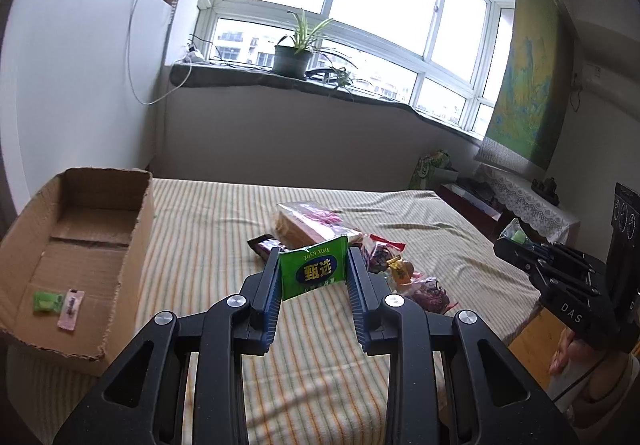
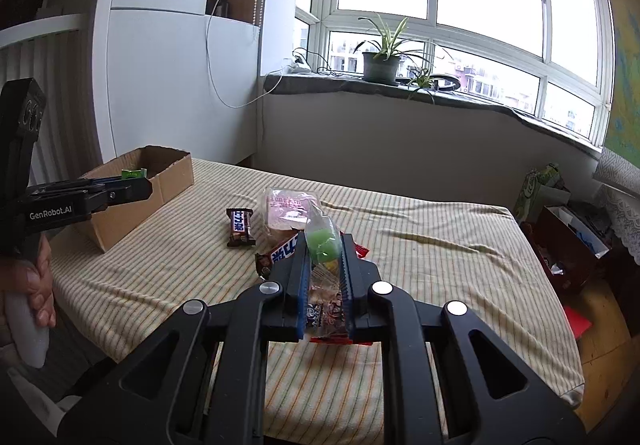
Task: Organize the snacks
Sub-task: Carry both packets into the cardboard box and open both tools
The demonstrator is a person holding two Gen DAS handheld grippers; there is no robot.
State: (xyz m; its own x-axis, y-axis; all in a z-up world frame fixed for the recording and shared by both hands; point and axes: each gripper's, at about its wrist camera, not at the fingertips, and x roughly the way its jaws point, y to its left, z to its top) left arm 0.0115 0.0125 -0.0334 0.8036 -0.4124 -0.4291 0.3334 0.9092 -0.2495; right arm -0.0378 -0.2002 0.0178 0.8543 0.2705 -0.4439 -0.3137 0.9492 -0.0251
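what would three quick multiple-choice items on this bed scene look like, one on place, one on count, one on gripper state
1. Where does the open brown cardboard box sit?
A. on the striped bedsheet, left of the snack pile
B. on the windowsill
C. on the floor

2. How many small packets lie on the box floor in the left wrist view?
A. none
B. two
C. five

3. What is the left gripper doing?
A. open, holding nothing
B. shut on a chocolate bar
C. shut on the flat green snack packet

Answers:
1 A, the box rests on the sheet's left side.
2 B, a green packet and a pink packet are there.
3 C, both fingers press the packet's edges.
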